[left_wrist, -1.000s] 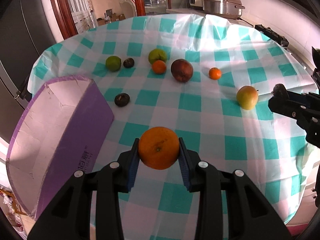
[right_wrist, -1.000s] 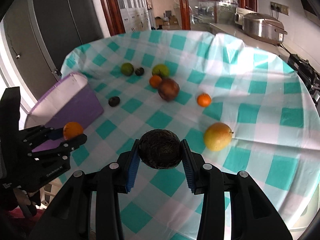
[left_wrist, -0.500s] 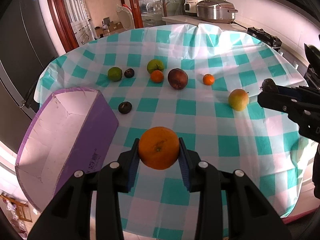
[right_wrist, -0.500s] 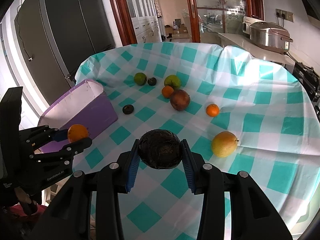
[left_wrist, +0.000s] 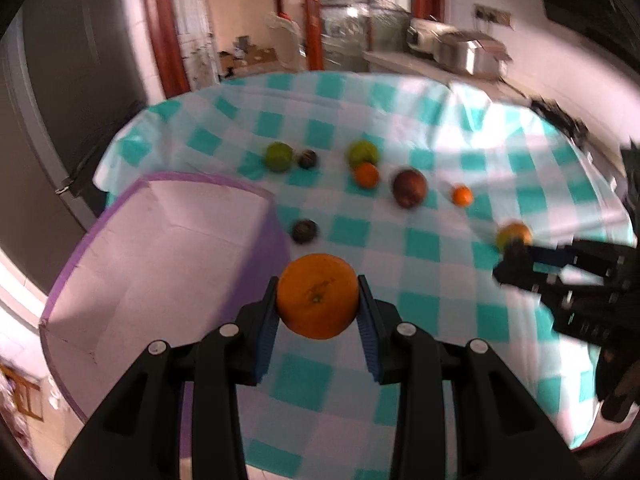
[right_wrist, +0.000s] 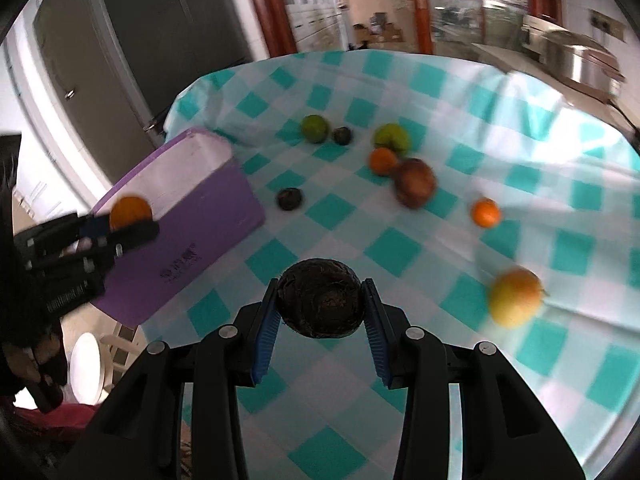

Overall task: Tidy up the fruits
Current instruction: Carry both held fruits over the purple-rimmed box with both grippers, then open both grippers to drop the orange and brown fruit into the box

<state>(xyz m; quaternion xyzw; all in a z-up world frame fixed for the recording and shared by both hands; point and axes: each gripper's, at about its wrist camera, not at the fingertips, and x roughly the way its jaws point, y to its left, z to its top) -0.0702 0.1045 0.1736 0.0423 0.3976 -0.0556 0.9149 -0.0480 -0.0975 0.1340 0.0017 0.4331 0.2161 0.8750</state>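
My left gripper (left_wrist: 318, 312) is shut on an orange (left_wrist: 318, 295), held in the air beside the right wall of the purple box (left_wrist: 160, 264). My right gripper (right_wrist: 320, 312) is shut on a dark round fruit (right_wrist: 320, 298), above the checked tablecloth (right_wrist: 400, 248). In the right wrist view the left gripper (right_wrist: 132, 224) with its orange (right_wrist: 130, 210) hovers at the purple box (right_wrist: 192, 216). In the left wrist view the right gripper (left_wrist: 516, 260) shows at the right. The box interior looks empty.
Loose fruit lies on the cloth: a lime (left_wrist: 279, 156), two small dark fruits (left_wrist: 308, 159) (left_wrist: 305, 231), a green apple (left_wrist: 363, 153), an orange (left_wrist: 366, 175), a dark red fruit (left_wrist: 409, 189), a tangerine (left_wrist: 462, 195), a yellow-red apple (right_wrist: 515, 297). Cabinets and a counter stand behind.
Both grippers have lifted and swung left toward the purple box with their fruit still held. The view is motion-blurred.
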